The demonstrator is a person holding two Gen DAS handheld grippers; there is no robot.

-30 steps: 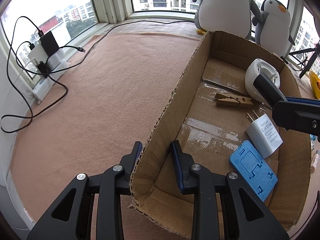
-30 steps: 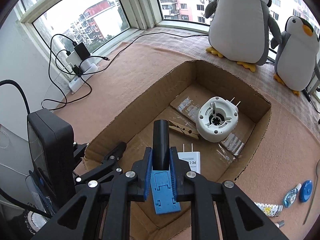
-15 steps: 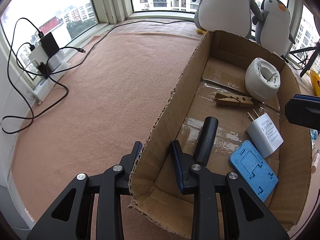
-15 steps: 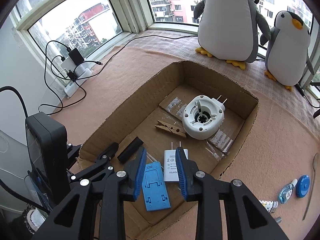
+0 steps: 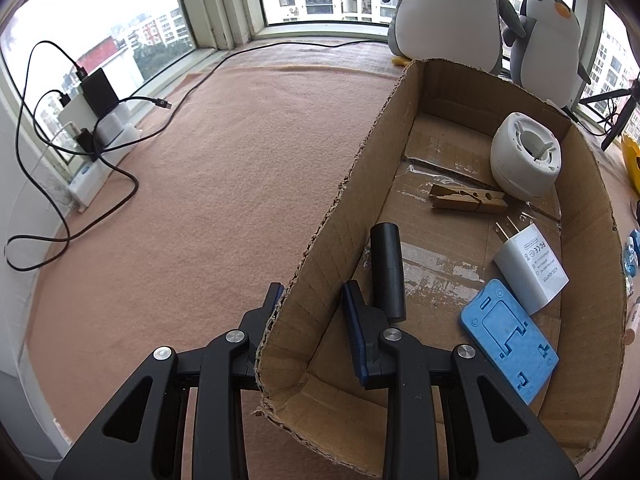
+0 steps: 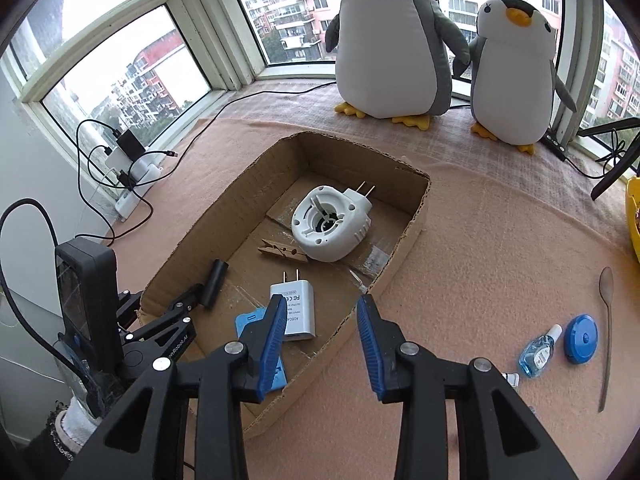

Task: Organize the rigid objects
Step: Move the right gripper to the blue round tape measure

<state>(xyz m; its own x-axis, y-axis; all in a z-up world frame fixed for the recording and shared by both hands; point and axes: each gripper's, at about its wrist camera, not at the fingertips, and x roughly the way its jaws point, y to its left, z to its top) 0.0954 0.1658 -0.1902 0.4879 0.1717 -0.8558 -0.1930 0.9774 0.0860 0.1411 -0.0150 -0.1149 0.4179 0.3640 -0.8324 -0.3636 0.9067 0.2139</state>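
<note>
Left gripper [image 5: 313, 300] fingers apparently clamped on the box [image 5: 340, 208] wall, right gripper [image 6: 318, 322] fingers just parting, empty, black tube [image 5: 386, 268] lying inside the box.

A black cylinder [image 5: 386, 270] lay flat on the floor of the cardboard box [image 5: 340, 216], just ahead of the left gripper [image 5: 312, 300], which pinched the box's near wall. Farther in lay a blue plastic stand [image 5: 508, 346], a white charger [image 5: 530, 266], a wooden clothespin [image 5: 468, 201] and a round white plug-in device [image 5: 524, 156].
</note>
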